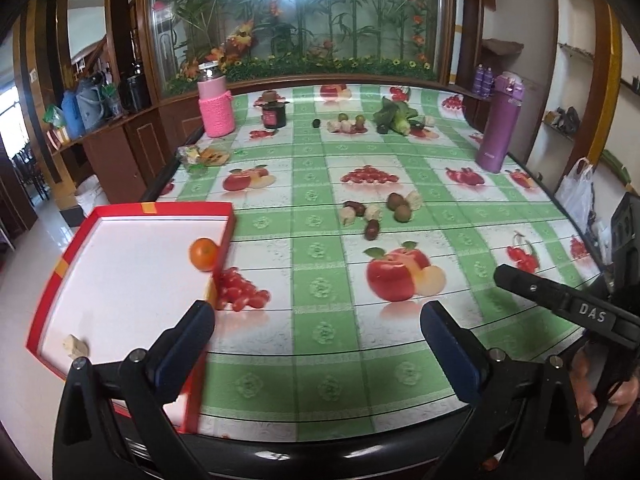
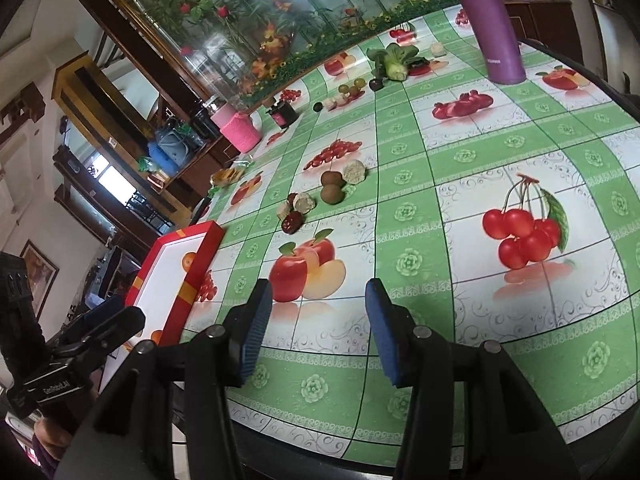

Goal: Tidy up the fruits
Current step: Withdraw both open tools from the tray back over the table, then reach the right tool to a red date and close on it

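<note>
A red box with a white inside (image 1: 120,280) sits at the table's front left. It holds an orange (image 1: 204,254) near its right wall and a small beige piece (image 1: 75,346) near its front. Mid-table lie two kiwis (image 1: 400,206), red dates (image 1: 372,229) and beige pieces (image 1: 374,212). My left gripper (image 1: 316,344) is open and empty over the front edge, beside the box. My right gripper (image 2: 318,328) is open and empty, low over the cloth. The box (image 2: 192,280) and kiwis (image 2: 332,186) show there too.
The table has a green checked fruit-print cloth (image 1: 328,384). At the back stand a pink bottle (image 1: 216,102), a dark jar (image 1: 274,114), a purple flask (image 1: 500,124), leafy greens (image 1: 394,114) and more small fruits (image 1: 348,122). A snack packet (image 1: 202,156) lies left.
</note>
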Demonstrator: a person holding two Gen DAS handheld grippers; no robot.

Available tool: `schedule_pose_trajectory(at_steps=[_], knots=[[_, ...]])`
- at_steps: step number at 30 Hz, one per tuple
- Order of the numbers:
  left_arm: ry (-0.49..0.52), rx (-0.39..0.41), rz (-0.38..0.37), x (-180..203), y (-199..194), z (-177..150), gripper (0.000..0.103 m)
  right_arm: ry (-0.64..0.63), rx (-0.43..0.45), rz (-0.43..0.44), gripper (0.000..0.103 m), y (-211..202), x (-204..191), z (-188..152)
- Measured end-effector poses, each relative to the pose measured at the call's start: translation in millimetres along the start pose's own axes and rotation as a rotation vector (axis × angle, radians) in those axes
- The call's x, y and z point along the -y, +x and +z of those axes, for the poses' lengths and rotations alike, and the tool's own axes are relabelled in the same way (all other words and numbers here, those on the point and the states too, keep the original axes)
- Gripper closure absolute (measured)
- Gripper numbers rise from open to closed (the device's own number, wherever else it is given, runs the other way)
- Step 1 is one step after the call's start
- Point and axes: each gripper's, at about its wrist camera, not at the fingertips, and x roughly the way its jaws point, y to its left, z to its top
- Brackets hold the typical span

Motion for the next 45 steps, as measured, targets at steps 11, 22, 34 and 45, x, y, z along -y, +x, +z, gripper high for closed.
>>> schedule_pose_trajectory(at_steps=[11, 22, 34, 45], knots=[[0.056, 0.018, 0.034, -3, -5, 6, 0.0, -0.086, -0.006, 0.004, 0.053, 0, -22, -13], [0.062, 0.025, 0.039, -14, -10, -3, 0.0, -0.073, -0.019, -0.018, 0.053, 3, -13, -5], [-0.011, -0.001, 0.023, -55, 4, -17, 0.0, -0.141, -0.13, -0.096, 0.053, 67, -37, 13], [-0.039, -0.012, -0.013, -63, 20, -9, 0.0, -0.176, -0.153, -0.152, 0.053, 92, -43, 38]])
